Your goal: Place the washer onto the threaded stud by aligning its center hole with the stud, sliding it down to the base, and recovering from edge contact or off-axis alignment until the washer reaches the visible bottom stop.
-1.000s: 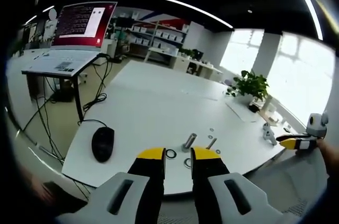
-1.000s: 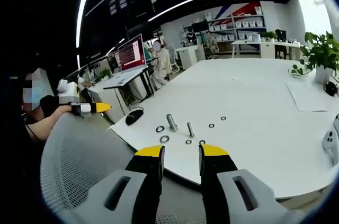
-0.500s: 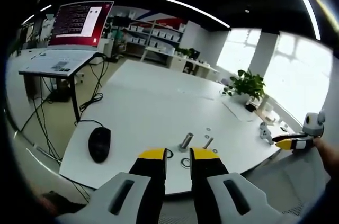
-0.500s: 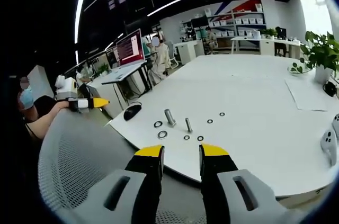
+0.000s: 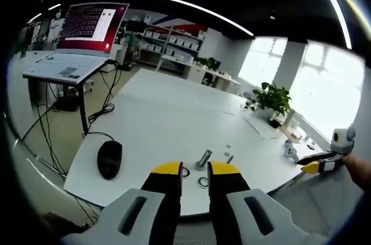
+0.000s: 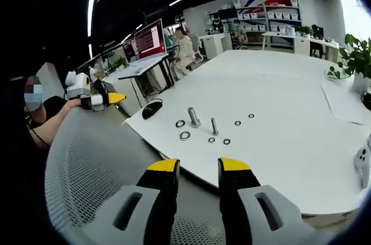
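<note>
A: Looking along the left gripper (image 5: 195, 171), its jaws are spread and pinch nothing. The threaded stud (image 5: 203, 158) stands upright just beyond the tips, and a washer (image 5: 203, 182) lies flat between them, on the near side of the stud.

B: And the right gripper (image 6: 197, 168)?

A: Also spread and empty, well apart from the parts, so the left one is nearer, I think.

B: The surface?

A: A white table (image 6: 278, 106) in an office, with a black mouse (image 5: 109, 159) at the left.
</note>
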The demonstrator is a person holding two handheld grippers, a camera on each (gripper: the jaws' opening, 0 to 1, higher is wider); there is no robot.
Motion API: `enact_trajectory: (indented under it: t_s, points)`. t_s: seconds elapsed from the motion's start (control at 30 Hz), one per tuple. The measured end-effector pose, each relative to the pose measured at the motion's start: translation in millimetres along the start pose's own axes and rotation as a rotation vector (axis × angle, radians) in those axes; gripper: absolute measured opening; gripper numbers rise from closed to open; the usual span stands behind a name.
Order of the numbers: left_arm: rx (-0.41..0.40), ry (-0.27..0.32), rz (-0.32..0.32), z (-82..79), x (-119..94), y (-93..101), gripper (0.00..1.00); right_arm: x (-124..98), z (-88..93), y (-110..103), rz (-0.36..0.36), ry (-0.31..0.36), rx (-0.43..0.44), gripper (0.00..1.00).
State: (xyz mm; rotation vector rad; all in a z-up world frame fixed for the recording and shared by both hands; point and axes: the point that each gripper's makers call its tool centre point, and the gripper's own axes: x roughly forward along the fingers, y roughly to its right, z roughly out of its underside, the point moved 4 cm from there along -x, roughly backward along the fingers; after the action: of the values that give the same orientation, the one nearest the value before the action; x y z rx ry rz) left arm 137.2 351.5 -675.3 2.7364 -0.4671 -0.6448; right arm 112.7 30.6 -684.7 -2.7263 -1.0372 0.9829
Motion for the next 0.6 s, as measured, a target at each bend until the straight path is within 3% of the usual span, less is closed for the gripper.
enact_trajectory:
  t_s: [0.17, 0.43, 0.6]
  points:
    - [-0.004, 0.006, -0.016, 0.0, -0.7, -1.8, 0.19, 1.5, -7.6, -3.6, -0.140, -0.019, -0.005, 0.29]
    - [0.012, -0.004, -0.019, 1.6, 0.2, -1.7, 0.21, 13.7, -24.3, 14.0, -0.220, -0.004, -0.064, 0.29]
    - [0.020, -0.013, -0.013, 3.1, -0.3, -0.9, 0.21, 27.0, -30.0, 22.7, -0.213, -0.024, -0.091, 0.29]
